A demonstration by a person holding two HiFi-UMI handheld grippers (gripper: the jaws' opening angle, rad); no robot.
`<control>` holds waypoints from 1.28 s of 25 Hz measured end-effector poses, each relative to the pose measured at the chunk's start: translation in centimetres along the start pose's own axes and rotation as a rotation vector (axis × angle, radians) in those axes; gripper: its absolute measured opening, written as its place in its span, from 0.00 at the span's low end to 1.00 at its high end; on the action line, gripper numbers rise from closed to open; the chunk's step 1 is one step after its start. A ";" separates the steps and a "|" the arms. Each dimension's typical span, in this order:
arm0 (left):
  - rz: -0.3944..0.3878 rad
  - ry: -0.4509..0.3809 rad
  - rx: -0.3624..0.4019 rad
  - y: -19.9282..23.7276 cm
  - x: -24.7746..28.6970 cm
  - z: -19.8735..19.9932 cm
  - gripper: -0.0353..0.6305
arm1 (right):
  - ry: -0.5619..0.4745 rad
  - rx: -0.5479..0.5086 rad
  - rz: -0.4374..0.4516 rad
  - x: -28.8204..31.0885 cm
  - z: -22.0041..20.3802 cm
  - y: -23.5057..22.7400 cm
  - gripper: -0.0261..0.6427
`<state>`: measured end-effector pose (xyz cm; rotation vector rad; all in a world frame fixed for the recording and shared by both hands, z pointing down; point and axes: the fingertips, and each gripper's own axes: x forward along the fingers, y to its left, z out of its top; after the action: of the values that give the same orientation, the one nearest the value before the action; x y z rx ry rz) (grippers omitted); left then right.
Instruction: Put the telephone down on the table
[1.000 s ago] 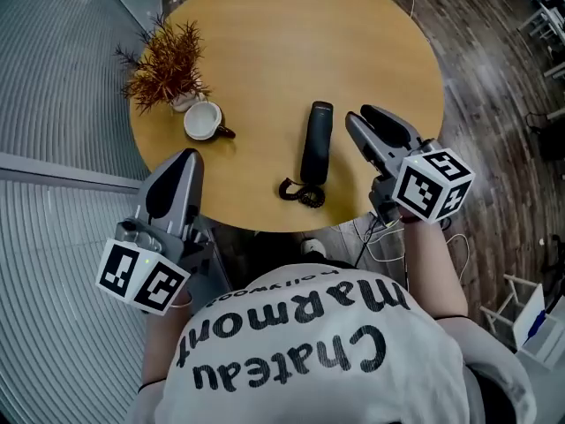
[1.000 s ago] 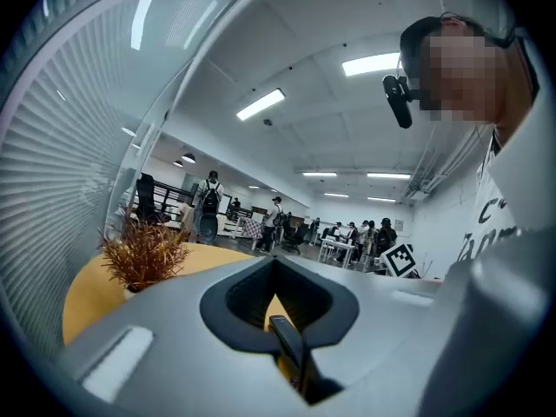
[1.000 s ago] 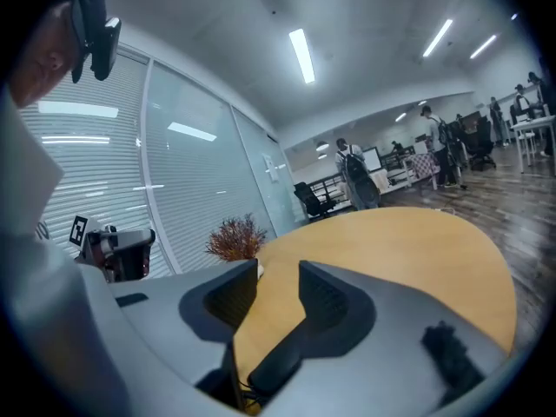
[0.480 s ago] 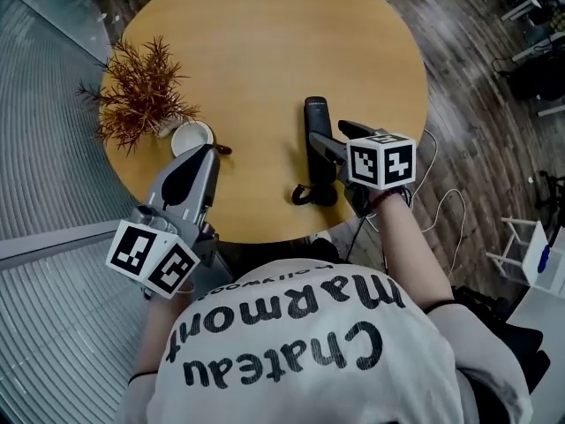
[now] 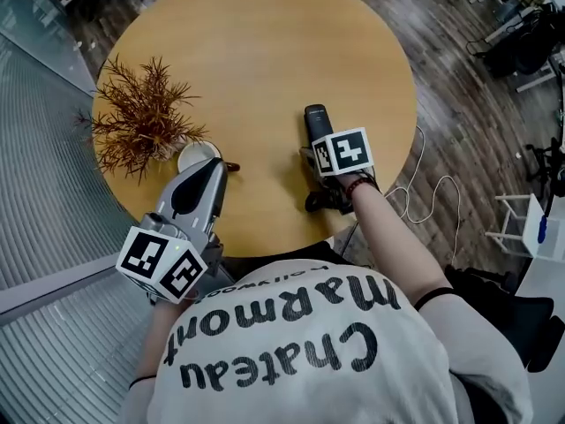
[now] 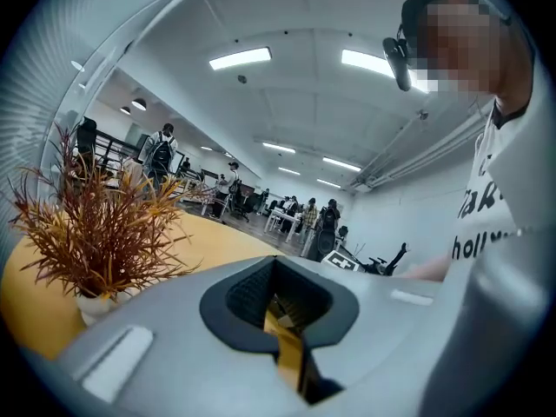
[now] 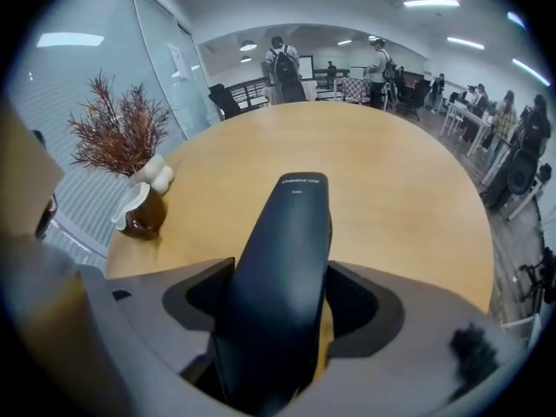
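Note:
The black telephone handset (image 5: 315,116) lies flat on the round wooden table (image 5: 265,42), its coiled cord (image 5: 320,203) at the near edge. My right gripper (image 5: 321,159) sits low over the handset's near half. In the right gripper view the handset (image 7: 291,233) runs between the jaws, which are opening, and a dark gap shows on each side of it. My left gripper (image 5: 210,173) hovers over the table's near-left edge, jaws together and empty, pointing at the cup (image 5: 196,155).
A dried reddish plant (image 5: 141,126) in a small white pot stands at the table's left, with the white cup beside it. Wood floor and loose cables (image 5: 437,193) lie to the right. A ribbed glass wall (image 5: 44,219) runs along the left.
My right gripper has swung from the handset's right side to over it, and its jaws now straddle it. The left gripper has edged forward toward the cup.

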<state>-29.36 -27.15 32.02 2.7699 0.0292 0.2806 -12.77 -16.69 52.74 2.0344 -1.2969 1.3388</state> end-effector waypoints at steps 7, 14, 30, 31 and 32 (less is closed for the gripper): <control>-0.027 -0.013 -0.001 0.5 0.0 0.4 0.06 | 0.002 0.002 -0.093 1.4 -0.6 -0.5 0.52; -0.022 0.006 -0.039 0.7 0.0 -0.5 0.06 | -0.044 0.031 -0.122 1.1 -0.3 -1.0 0.51; -0.061 0.006 -0.042 -3.8 4.6 -1.2 0.06 | -0.420 0.580 0.263 -9.1 -0.5 -6.2 0.50; -0.074 0.005 -0.038 -5.0 5.6 -1.3 0.06 | -0.454 0.591 0.279 -10.6 -0.7 -7.5 0.50; -0.086 0.006 -0.034 -6.3 6.8 -1.3 0.06 | -0.483 0.596 0.294 -12.1 -0.9 -8.8 0.50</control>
<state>-22.90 -20.45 32.29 2.7255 0.1426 0.2640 -7.23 -5.76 44.14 2.7921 -1.5817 1.5622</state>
